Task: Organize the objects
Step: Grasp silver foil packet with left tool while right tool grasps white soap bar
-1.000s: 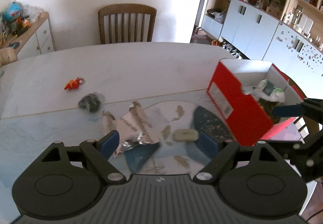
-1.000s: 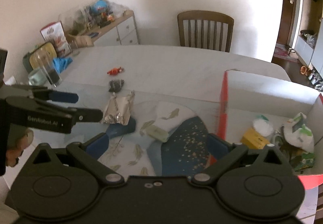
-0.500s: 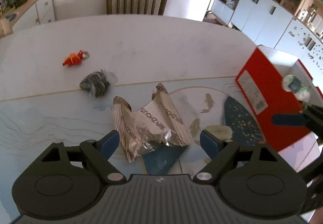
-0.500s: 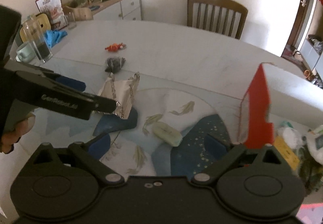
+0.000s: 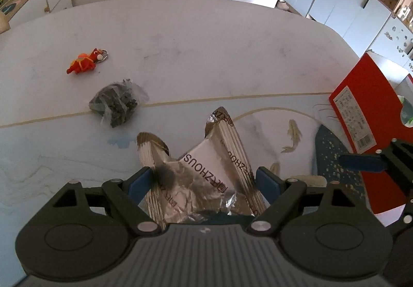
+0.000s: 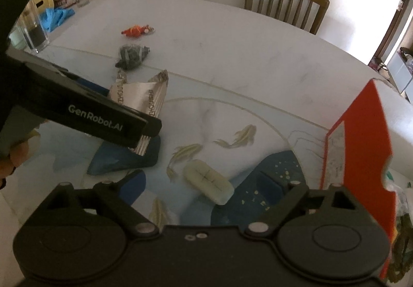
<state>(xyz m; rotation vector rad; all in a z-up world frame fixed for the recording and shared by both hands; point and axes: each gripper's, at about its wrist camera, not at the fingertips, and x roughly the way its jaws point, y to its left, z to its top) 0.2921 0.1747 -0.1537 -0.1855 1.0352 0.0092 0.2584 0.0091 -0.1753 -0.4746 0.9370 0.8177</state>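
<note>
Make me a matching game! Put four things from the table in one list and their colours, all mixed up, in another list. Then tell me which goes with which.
Things:
1. toy keychain
2. crinkly packet
3. box
4. soap bar

Colours:
A. shiny silver
B. pale greenish white
C. orange-red with yellow straps
D. red side with a white label

Pairs: 1-C, 2-A, 3-D, 4-B

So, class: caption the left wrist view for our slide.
Left gripper open around a silver foil packet on the table.

Dim daylight, perhaps window-lit, blown-out walls, fisheye-bent edges, slight blur
</note>
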